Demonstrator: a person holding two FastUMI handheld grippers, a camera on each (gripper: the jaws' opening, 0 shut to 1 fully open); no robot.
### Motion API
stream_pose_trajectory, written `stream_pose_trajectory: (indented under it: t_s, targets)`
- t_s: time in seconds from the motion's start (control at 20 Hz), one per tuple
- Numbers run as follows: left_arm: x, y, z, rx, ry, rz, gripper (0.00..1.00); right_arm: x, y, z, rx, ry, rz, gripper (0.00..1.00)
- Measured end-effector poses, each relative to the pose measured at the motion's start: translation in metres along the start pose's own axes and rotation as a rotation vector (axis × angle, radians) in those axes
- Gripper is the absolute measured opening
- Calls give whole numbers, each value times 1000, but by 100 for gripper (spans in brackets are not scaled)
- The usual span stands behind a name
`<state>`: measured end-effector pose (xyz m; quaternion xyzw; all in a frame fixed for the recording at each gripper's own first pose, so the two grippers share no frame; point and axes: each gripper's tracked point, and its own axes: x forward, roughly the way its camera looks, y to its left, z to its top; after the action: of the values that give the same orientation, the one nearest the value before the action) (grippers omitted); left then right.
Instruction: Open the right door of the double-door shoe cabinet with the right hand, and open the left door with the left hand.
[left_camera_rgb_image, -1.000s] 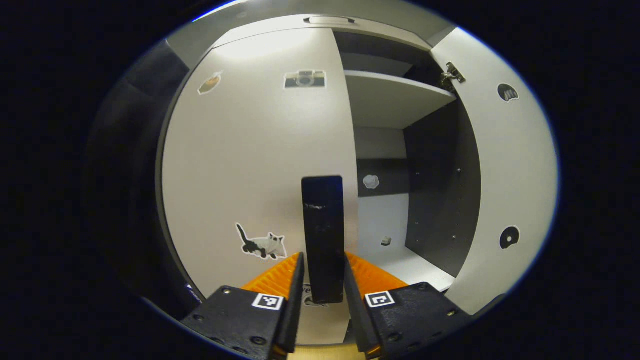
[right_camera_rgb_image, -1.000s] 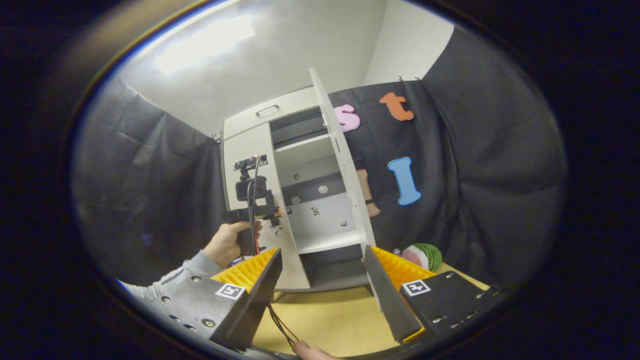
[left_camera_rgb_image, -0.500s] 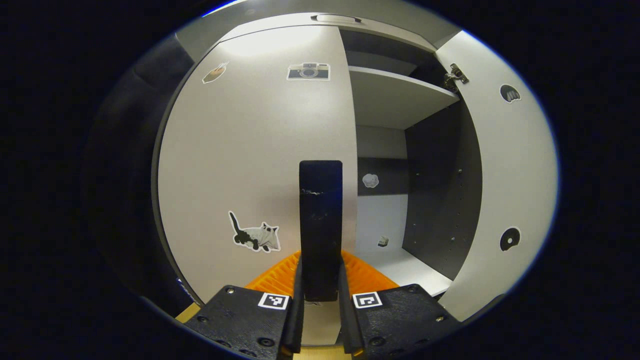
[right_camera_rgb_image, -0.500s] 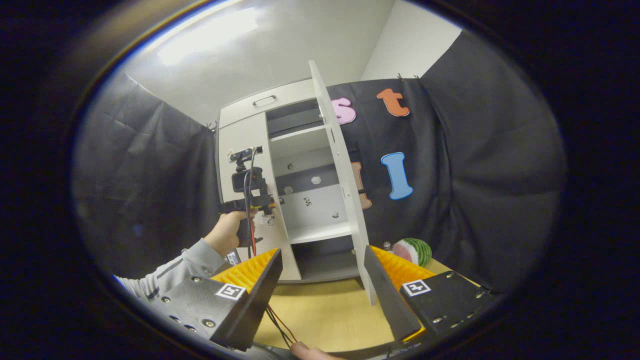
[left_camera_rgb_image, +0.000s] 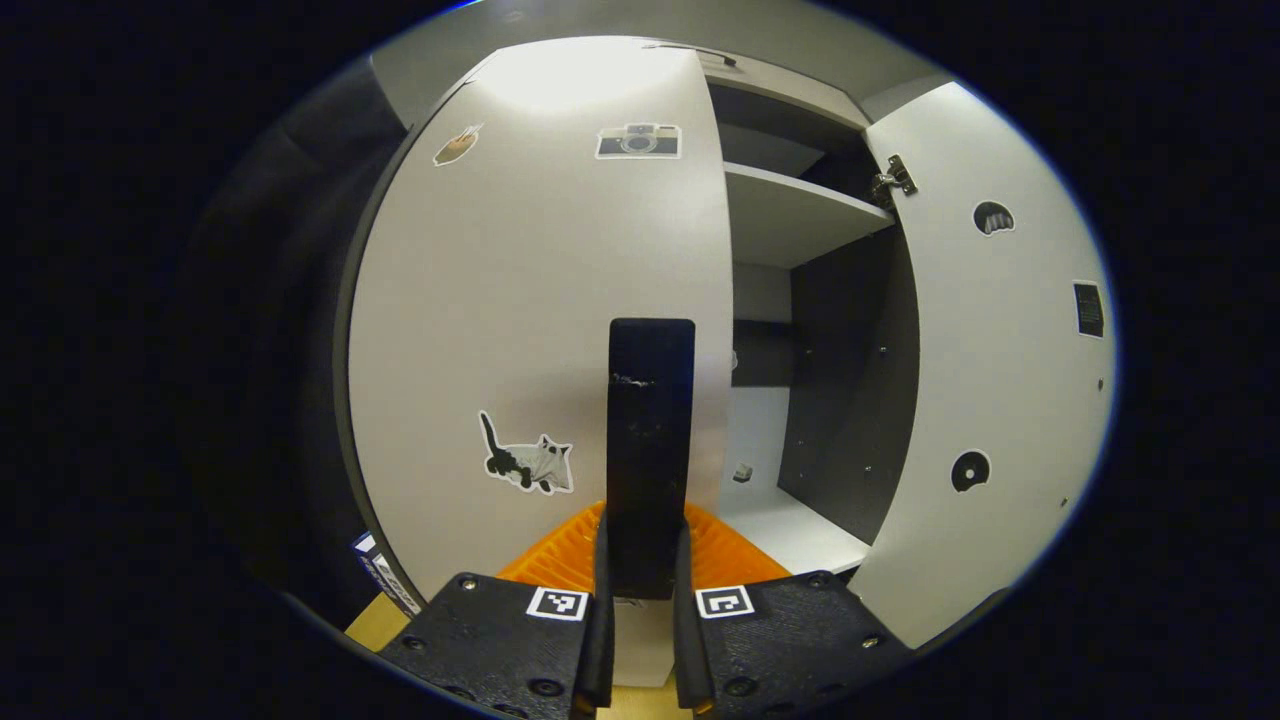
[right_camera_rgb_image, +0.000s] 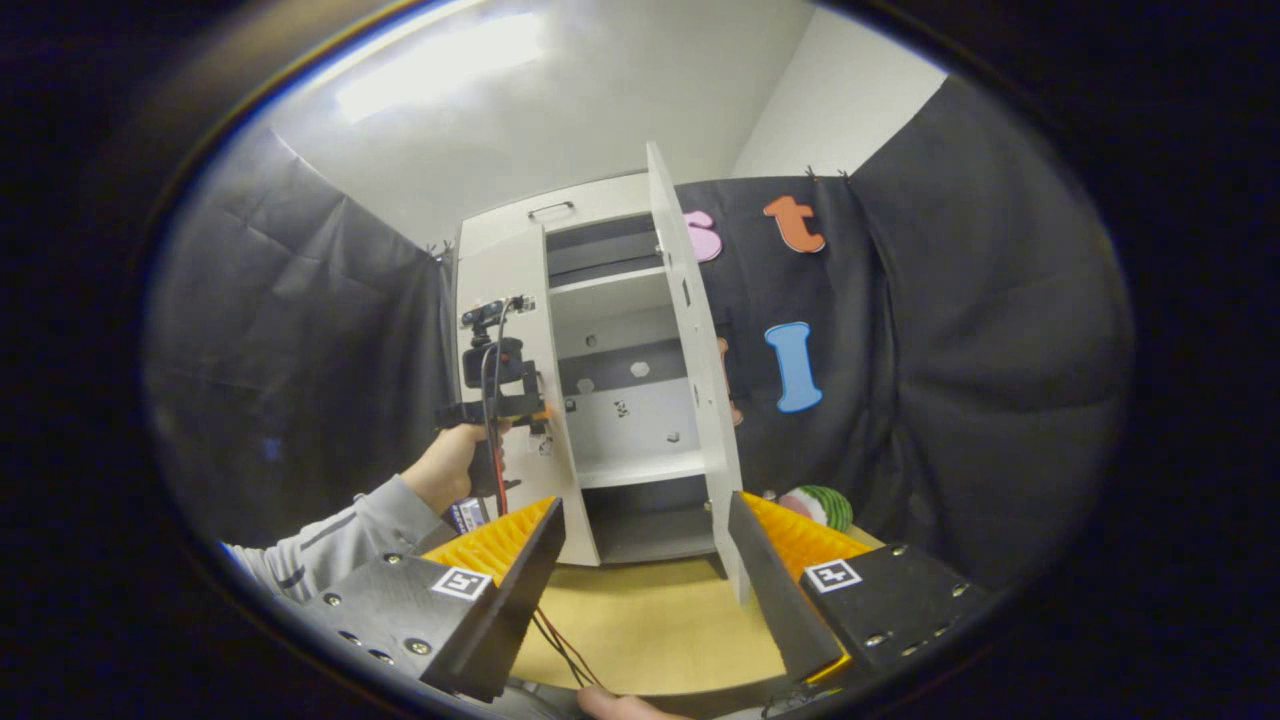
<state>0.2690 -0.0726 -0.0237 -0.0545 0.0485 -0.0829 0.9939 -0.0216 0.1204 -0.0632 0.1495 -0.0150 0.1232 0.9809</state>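
Cabinet (right_camera_rgb_image: 520, 225) white, matte laminate, dark interior, stood on wooden tabletop (right_camera_rgb_image: 650, 630) against booth wall. Right door (left_camera_rgb_image: 1000, 400) swung wide, flat panel, stickers on inner face. Left door (left_camera_rgb_image: 540, 330) barely ajar, hinged at its far left edge, so pull likely arcs toward camera and leftward. Handle (left_camera_rgb_image: 650, 440) black, upright bar, long axis vertical, dead ahead of left gripper (left_camera_rgb_image: 640, 600), both fingers clamped on its lower end. Right gripper (right_camera_rgb_image: 645, 560) well back, jaws spread wide, holding nothing.
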Motion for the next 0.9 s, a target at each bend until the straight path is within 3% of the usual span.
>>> stream_pose_trajectory:
  t_s: [0.1, 0.15, 0.2, 0.6, 0.65, 0.7, 0.9]
  targets:
    - [-10, 3, 0, 7, -1, -8, 25, -6, 5, 0, -9, 0, -4, 98]
    - [-16, 4, 0, 8, -1, -12, 26, -10, 9, 0, -15, 1, -4, 93]
    - [-22, 7, -1, 1, -1, -15, 25, -15, 12, 1, -22, 3, -9, 98]
    - [-60, 21, 0, 14, -20, -37, 25, -10, 22, -3, -72, 10, -41, 98]
    - [-63, 23, 0, 9, -19, -43, 25, -9, 23, -3, -78, 11, -50, 93]
    - [-69, 26, 1, -3, -11, -50, 25, -11, 24, -3, -80, 9, -54, 98]
    - [-86, 37, 3, -57, 1, -87, 26, -7, 28, -9, -83, 16, -51, 93]
